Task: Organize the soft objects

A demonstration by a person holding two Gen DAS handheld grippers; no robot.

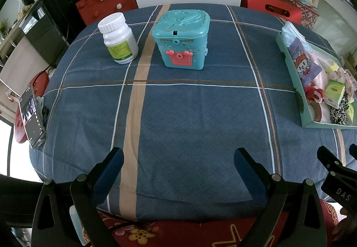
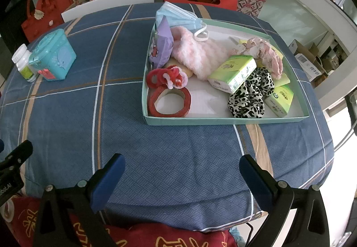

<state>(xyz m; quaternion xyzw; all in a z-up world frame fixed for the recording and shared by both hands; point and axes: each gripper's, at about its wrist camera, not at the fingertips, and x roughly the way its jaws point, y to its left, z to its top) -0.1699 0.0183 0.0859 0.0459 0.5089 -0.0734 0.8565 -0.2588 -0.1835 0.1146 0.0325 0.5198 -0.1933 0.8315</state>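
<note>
A shallow teal tray (image 2: 223, 121) on the blue plaid tablecloth holds the soft things: a blue face mask (image 2: 178, 16), a pink fluffy cloth (image 2: 198, 53), a leopard scrunchie (image 2: 252, 95), a pink floral scrunchie (image 2: 267, 55), two green tissue packs (image 2: 232, 73), a purple packet (image 2: 162, 46), a red pipe-cleaner piece (image 2: 167, 76) and a red tape roll (image 2: 169, 101). The tray also shows at the right in the left wrist view (image 1: 290, 64). My right gripper (image 2: 181, 171) is open and empty, short of the tray. My left gripper (image 1: 178, 164) is open and empty over bare cloth.
A teal lidded toy box (image 1: 181, 39) and a white pill bottle (image 1: 118, 38) stand at the far side of the table. A phone on a stand (image 1: 31, 115) sits at the left edge. Red bags and boxes stand behind the table.
</note>
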